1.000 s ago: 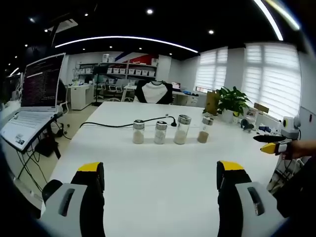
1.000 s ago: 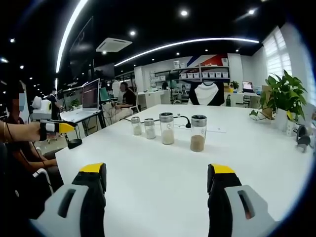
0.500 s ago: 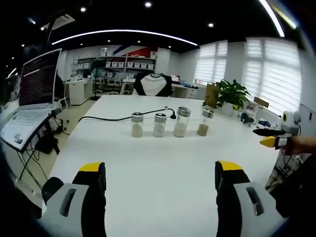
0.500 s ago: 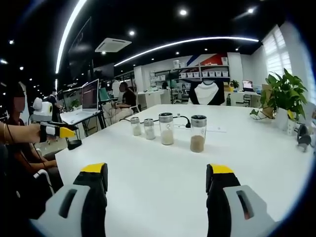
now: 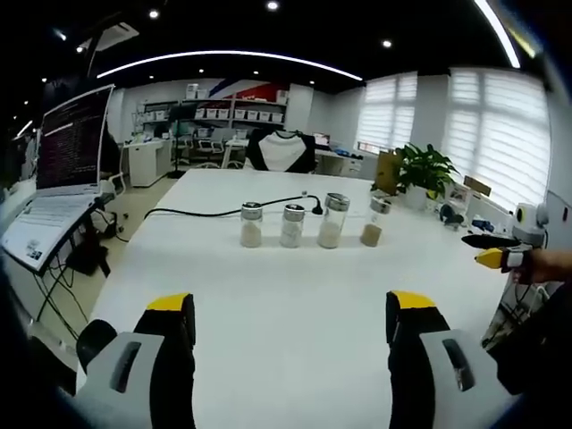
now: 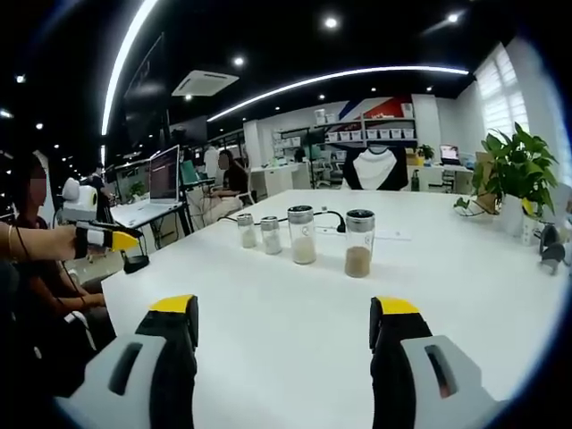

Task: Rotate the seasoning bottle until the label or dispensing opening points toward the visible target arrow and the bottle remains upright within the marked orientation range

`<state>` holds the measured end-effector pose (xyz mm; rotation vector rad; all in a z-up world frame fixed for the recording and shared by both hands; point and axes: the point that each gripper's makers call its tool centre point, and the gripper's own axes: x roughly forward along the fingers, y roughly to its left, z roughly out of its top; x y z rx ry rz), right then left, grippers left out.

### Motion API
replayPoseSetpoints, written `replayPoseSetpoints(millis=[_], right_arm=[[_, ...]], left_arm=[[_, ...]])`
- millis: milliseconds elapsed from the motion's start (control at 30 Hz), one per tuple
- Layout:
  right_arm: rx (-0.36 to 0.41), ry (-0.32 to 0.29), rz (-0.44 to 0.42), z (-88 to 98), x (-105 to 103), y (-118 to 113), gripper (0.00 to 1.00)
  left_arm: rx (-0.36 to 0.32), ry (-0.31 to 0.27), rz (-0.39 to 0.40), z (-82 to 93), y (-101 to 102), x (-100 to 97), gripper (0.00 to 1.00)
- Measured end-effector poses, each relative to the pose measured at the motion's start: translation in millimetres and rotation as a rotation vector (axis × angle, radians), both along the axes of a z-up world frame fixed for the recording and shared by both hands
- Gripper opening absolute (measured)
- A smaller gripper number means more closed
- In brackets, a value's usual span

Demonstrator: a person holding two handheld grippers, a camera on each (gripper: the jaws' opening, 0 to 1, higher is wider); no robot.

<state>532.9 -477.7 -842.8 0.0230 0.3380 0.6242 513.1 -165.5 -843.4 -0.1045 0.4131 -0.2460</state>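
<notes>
The long white table (image 6: 295,313) carries 4 clear glass seasoning bottles with metal caps (image 6: 358,242) (image 5: 331,221), upright in a row near its middle, a black cable (image 5: 206,213) behind them. Both grippers hang well short of the row, each straight in front of it. The left gripper (image 5: 281,313) and right gripper (image 6: 284,317) are spread wide, holding nothing. The right one looks nearer, closest to the brown-filled end bottle. I see no arrow.

Both tools (image 5: 281,313) (image 6: 284,313) closed slightly (still wide).
</notes>
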Motion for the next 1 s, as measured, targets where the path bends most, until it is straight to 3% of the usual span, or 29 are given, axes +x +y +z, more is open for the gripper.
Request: replayPoseSetpoints(millis=[367,533,1000], right_arm=[[-0.006,-0.006,0.025,4.4,3,4,0.76],[-0.011,-0.009,0.044,2.1,3,8,0.76],[-0.007,-0.031,0.035,12.1,6,4,0.77]], left_arm=[[-0.009,0.025,0.025,-2.2,1,1.5,0.92],[-0.023,0.001,0.040,7.1,0,-2.5,0.92],[-0.010,-0.008,0.048,9.7,5,2.5,0.91]])
